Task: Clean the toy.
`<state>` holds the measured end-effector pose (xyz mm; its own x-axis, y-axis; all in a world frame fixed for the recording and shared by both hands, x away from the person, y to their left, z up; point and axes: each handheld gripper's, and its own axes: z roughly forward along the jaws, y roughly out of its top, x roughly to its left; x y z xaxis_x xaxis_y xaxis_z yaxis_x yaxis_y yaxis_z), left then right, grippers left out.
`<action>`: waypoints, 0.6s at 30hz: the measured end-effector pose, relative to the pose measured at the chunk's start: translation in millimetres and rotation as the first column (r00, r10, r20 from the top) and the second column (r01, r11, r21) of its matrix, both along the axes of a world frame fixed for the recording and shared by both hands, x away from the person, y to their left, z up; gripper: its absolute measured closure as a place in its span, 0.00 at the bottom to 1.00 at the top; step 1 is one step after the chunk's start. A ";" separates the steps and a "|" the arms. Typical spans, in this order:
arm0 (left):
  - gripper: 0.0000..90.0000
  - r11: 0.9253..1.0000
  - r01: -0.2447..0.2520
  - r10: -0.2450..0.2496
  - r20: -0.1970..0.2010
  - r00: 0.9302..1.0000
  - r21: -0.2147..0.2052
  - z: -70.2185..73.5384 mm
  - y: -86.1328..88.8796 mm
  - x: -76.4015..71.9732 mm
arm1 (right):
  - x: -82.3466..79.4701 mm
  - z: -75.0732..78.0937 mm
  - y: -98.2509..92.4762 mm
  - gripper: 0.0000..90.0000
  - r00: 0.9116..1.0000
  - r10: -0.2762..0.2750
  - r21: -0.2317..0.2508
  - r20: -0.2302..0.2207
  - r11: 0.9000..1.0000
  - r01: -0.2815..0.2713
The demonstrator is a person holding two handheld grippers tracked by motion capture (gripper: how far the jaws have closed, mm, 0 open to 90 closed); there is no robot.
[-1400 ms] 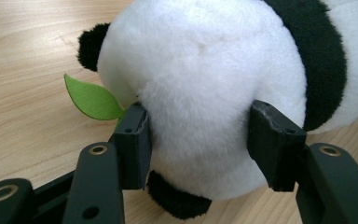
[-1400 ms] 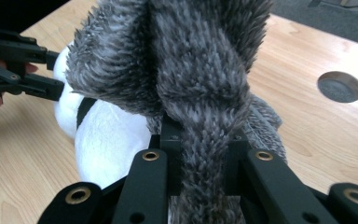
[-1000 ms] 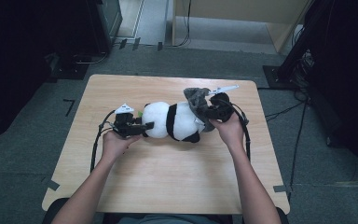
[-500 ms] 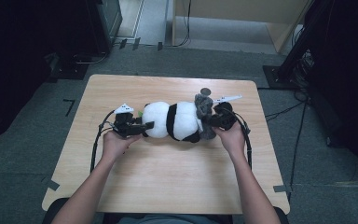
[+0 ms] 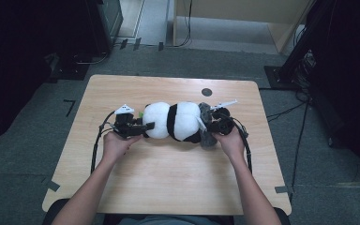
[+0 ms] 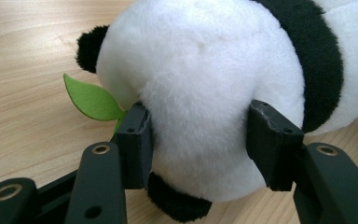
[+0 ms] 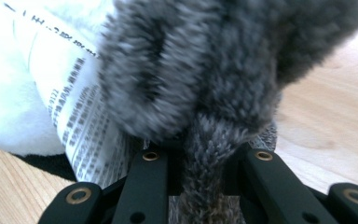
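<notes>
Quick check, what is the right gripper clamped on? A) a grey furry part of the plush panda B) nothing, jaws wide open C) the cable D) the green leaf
A: in the right gripper view the right gripper has its jaws pinched on a strip of grey fur of the plush panda, beside its printed white tag; the green leaf sits at the other end, by the left gripper.

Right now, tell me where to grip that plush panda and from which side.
Grip the plush panda at its round white head, coming level from the left end as the left gripper does: it lies lengthwise, and the soft head fits between the jaws.
</notes>
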<state>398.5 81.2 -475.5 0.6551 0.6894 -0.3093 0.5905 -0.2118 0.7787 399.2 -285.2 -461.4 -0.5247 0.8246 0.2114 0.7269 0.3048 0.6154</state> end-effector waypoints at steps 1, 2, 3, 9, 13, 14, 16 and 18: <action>0.54 1.000 0.001 -0.001 -0.001 1.000 0.002 0.0 -0.2 -0.1 | -0.6 2.6 -2.0 0.86 1.000 -0.001 -0.005 0.008 1.000 0.001; 0.54 1.000 0.000 0.000 -0.001 1.000 0.003 0.3 -0.2 -0.3 | -1.5 5.6 -3.8 0.86 1.000 -0.005 -0.012 0.014 1.000 0.006; 0.56 1.000 0.002 -0.002 -0.001 1.000 0.004 0.6 -0.2 -0.4 | -3.1 10.5 -6.5 0.86 0.999 -0.013 -0.019 0.032 1.000 0.014; 0.60 1.000 -0.007 0.007 -0.005 1.000 0.003 2.8 -1.6 -1.5 | -13.1 44.4 -14.5 0.87 0.992 -0.022 0.038 0.128 0.999 0.017; 0.62 1.000 -0.011 0.011 -0.013 1.000 -0.003 3.6 -1.0 -1.3 | -21.0 71.0 -7.0 0.87 0.983 0.006 0.063 0.184 0.998 -0.018; 0.63 1.000 -0.012 0.012 -0.012 1.000 -0.005 3.9 -1.1 -1.4 | -22.8 76.6 -3.4 0.87 0.981 0.015 0.068 0.195 0.997 -0.029; 0.64 1.000 -0.009 0.009 -0.012 1.000 -0.003 4.6 -1.0 -1.7 | -26.2 86.2 5.5 0.87 0.976 0.043 0.067 0.214 0.996 -0.059; 0.65 1.000 -0.006 0.006 -0.011 1.000 -0.005 4.8 -0.9 -1.8 | -28.3 92.4 15.2 0.87 0.973 0.065 0.065 0.222 0.995 -0.081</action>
<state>396.7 80.2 -470.8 0.6471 0.6920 -0.3201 0.6006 -0.2040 0.7731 370.9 -270.0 -369.0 -0.6232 0.7689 0.1425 0.5489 0.3004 0.7801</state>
